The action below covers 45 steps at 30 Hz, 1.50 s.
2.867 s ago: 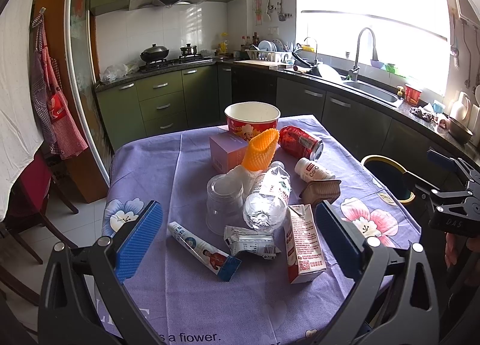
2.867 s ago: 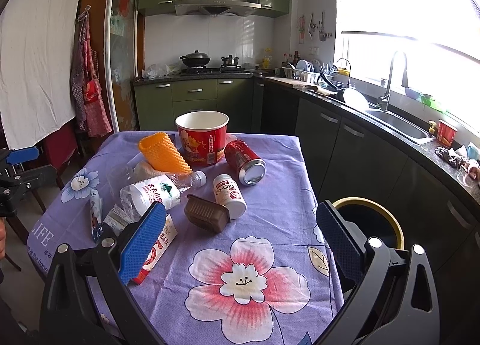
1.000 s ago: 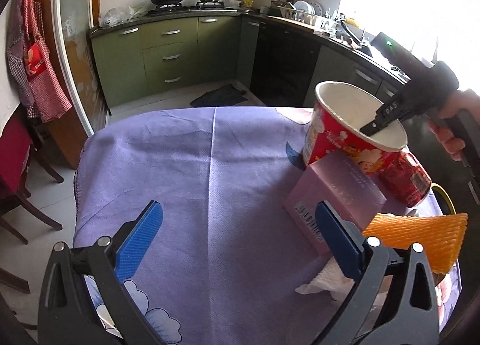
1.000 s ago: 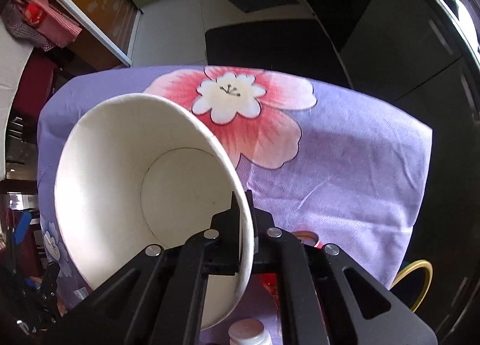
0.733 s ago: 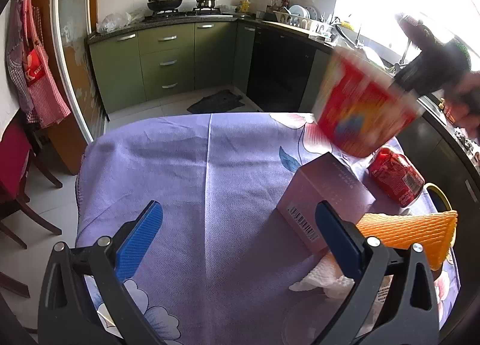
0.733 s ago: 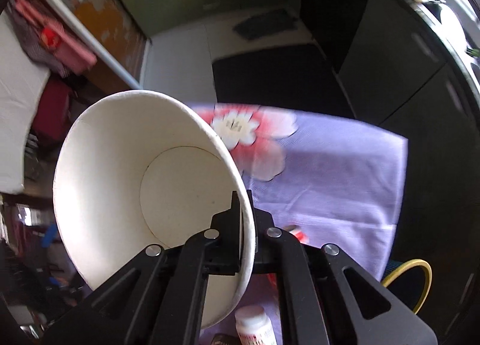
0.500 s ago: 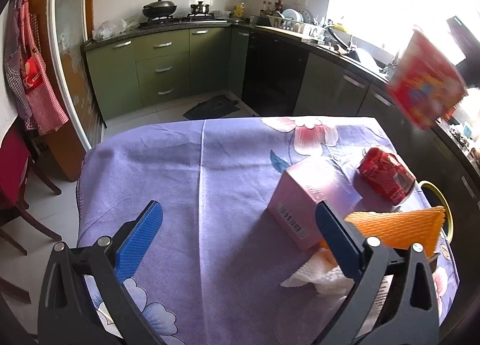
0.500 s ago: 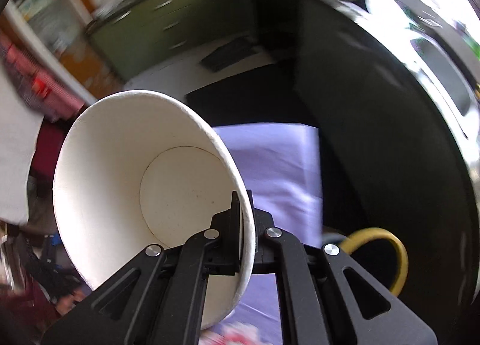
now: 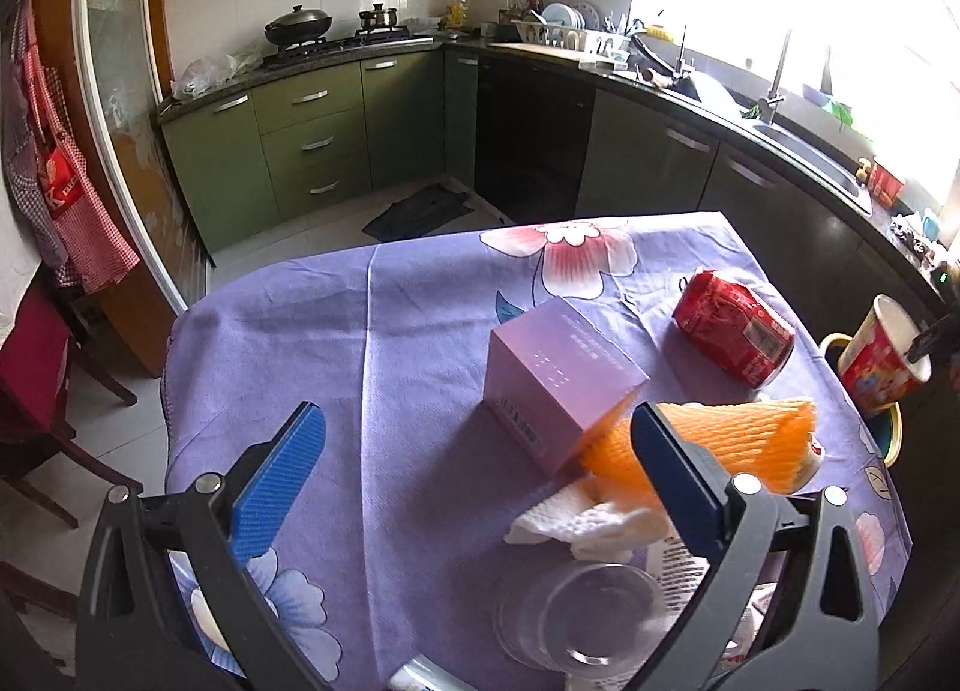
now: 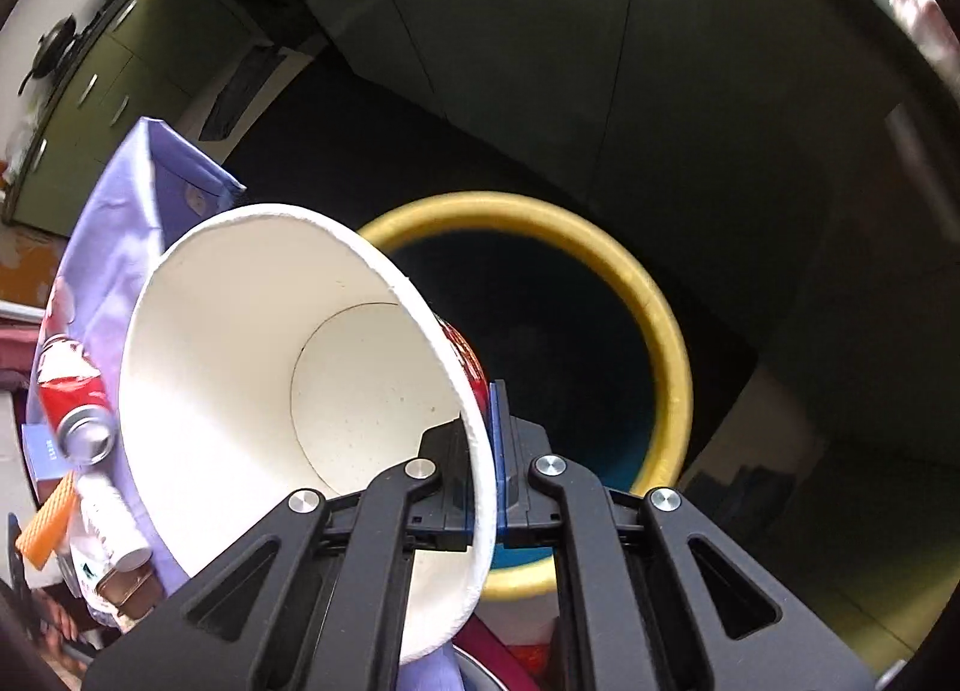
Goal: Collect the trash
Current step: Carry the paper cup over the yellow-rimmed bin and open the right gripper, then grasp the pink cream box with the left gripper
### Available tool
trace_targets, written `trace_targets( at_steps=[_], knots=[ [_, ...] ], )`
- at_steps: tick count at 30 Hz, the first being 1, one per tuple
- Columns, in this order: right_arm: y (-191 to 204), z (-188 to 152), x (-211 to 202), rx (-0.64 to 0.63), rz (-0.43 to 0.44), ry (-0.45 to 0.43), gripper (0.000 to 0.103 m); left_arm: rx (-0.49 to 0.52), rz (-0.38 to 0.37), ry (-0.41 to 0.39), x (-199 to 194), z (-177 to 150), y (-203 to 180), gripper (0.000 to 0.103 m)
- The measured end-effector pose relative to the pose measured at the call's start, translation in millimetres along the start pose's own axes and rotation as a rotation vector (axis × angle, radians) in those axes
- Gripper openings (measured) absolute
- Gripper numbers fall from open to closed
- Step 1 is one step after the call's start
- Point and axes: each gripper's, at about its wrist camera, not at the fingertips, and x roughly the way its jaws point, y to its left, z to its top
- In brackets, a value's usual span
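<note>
a green-cabinet kitchen, worktop under a purple flowered cloth. the right gripper has its fingers pinching the paper bowl by its rim over the yellow-rimmed bin; light, thin-walled, likely crushable. left gripper spread, empty.

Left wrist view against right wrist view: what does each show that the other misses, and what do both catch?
Only the left wrist view shows the purple box, the clear plastic cup, the crumpled tissue and the left hand-held gripper, open over the tablecloth.

Only the right wrist view shows the paper bowl's wall pinched in the shut right hand-held gripper, and the dark inside of the yellow-rimmed bin below it.

Both show the paper bowl, the red can, the orange foam net and part of the bin's rim.
</note>
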Motion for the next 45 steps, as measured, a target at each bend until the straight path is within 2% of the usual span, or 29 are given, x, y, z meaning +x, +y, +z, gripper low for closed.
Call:
trace_targets(
  at_steps=[2,3,4,6,8,11,15,18,19,22,27,35,37,40,45],
  knots=[
    [-10,6,20,0.029,0.016,0.015,0.013,-0.003,0.006,0.010,-1,0,-2,0.097],
    [-14,8,26,0.041,0.008,0.019,0.036,-0.003,0.008,0.016,-1,2,-4,0.097],
    [-18,12,33,0.058,-0.027,0.013,0.046,-0.004,0.007,0.021,-1,3,-6,0.097],
    [-19,10,40,0.059,-0.045,0.006,0.046,-0.003,0.005,0.032,-1,5,-10,0.097],
    [-20,8,35,0.055,0.010,-0.004,0.046,0.000,0.004,0.043,1,6,-13,0.097],
    [-17,-13,13,0.019,0.057,-0.040,0.046,0.010,0.007,0.082,10,11,-20,0.097],
    [-1,-30,-14,-0.047,0.123,-0.079,0.046,-0.022,0.007,0.191,33,21,-23,0.097],
    [1,-47,-27,-0.090,0.138,-0.097,0.046,-0.061,-0.009,0.262,48,30,-24,0.097],
    [-2,-68,-26,-0.102,0.137,-0.101,0.046,-0.067,-0.003,0.276,53,32,-25,0.097],
    [9,-75,-30,-0.135,0.143,-0.100,0.046,-0.101,0.048,0.327,73,42,-23,0.097],
    [19,-79,-31,-0.178,0.147,-0.094,0.046,-0.153,0.062,0.430,103,46,-26,0.097],
    [26,-81,-22,-0.199,0.155,-0.076,0.046,-0.211,0.030,0.486,114,50,-30,0.096],
    [24,-80,-22,-0.203,0.155,-0.076,0.046,-0.227,0.008,0.468,108,54,-31,0.096],
    [22,-79,-18,-0.197,0.157,-0.070,0.046,-0.206,0.047,0.458,110,58,-35,0.096],
    [21,-78,-13,-0.204,0.156,-0.060,0.046,-0.198,0.077,0.518,129,47,-35,0.096]
  ],
)
